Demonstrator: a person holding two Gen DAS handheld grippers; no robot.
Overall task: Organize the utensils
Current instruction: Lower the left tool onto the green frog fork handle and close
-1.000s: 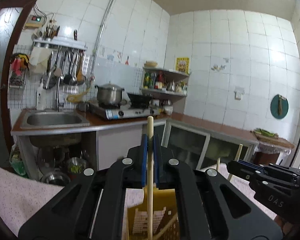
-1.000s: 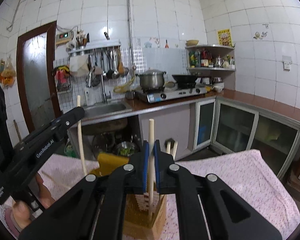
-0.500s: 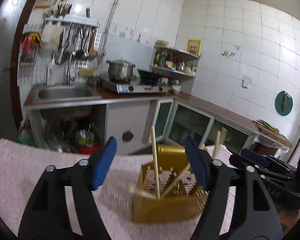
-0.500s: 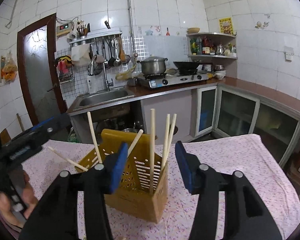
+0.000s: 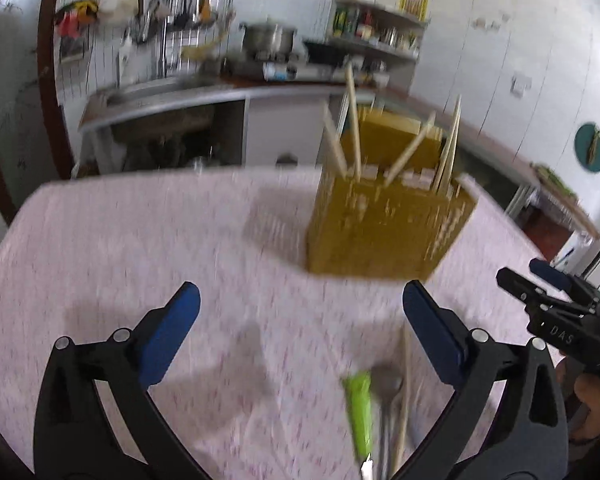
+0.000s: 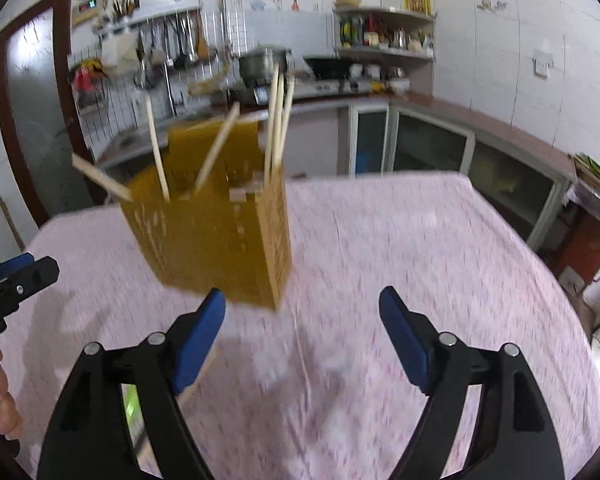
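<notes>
Fingers of left gripper (image 5: 300, 336) and right gripper (image 6: 302, 334) spreading wide, nothing between them. Green-handled utensil (image 5: 359, 412), spoon (image 5: 387, 384), chopstick (image 5: 403, 392) lie on tablecloth (image 5: 140, 248) nearer than yellow utensil holder (image 5: 384, 228). Chopsticks (image 6: 278, 120) stand inside holder.

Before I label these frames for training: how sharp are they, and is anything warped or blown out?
Left wrist view: motion blur smears the yellow holder, tablecloth and green-handled utensil; the left tool stays crisp. Right wrist view: holder and chopsticks streaked, right tool sharp. Both: fisheye bends walls, dark corner vignette.
</notes>
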